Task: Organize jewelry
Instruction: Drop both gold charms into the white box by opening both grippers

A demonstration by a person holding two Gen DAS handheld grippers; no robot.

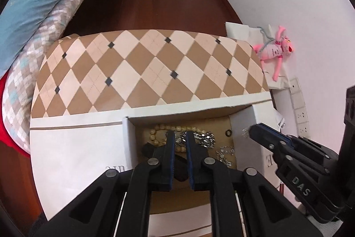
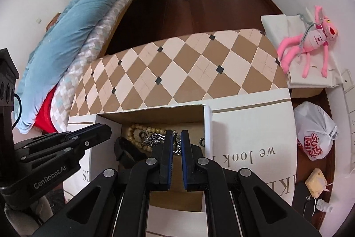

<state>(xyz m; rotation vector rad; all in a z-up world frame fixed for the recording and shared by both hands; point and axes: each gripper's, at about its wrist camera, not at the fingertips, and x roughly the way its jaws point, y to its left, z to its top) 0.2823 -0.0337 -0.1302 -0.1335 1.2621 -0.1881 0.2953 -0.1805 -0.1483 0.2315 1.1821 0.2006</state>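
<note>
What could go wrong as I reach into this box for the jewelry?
1. The silver chain lies tangled against the wooden bead bracelet, so lifting one may drag the other along.
2. The left tool and right tool both point into the same narrow cardboard box, so they could collide.
3. The small ring by the wall could be overlooked.
</note>
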